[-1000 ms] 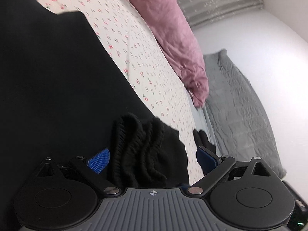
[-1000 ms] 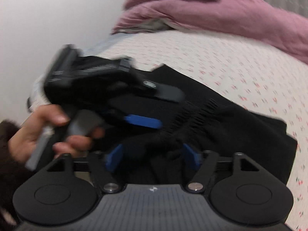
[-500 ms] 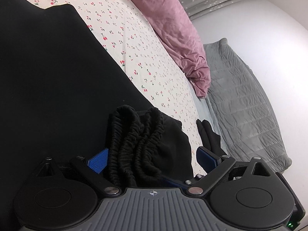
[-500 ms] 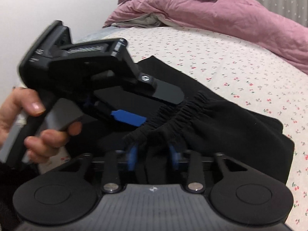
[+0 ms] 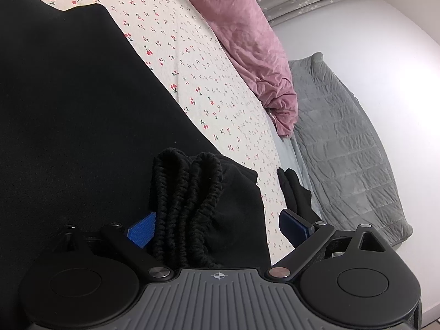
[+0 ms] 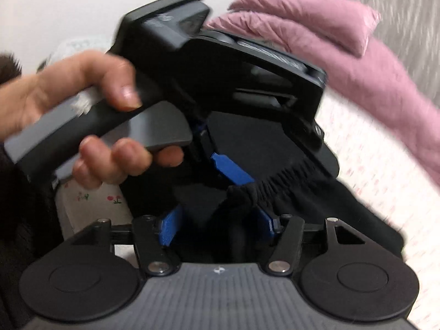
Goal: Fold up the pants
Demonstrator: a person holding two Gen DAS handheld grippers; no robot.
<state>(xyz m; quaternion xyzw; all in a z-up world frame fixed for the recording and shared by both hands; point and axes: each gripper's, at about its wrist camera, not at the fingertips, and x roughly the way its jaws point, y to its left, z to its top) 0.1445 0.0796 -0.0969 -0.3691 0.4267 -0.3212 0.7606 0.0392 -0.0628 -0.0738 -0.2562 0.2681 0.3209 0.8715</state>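
Black pants [image 5: 82, 115] spread on a cherry-print sheet [image 5: 203, 63], gathered elastic waistband [image 5: 184, 209] bunched at the near edge. Left gripper [image 5: 217, 227] wide apart, waistband lying against the left blue pad, clear of the right pad, no squeeze. Right gripper [image 6: 217, 224] opening, waistband fabric between the blue pads, not pressed. Left hand [image 6: 90, 115] wrapped around the other tool's handle in the blurred right wrist view. Pink duvet [image 5: 247, 41] along the far side, grey quilted blanket [image 5: 346, 143] beyond. No readable writing or brand anywhere
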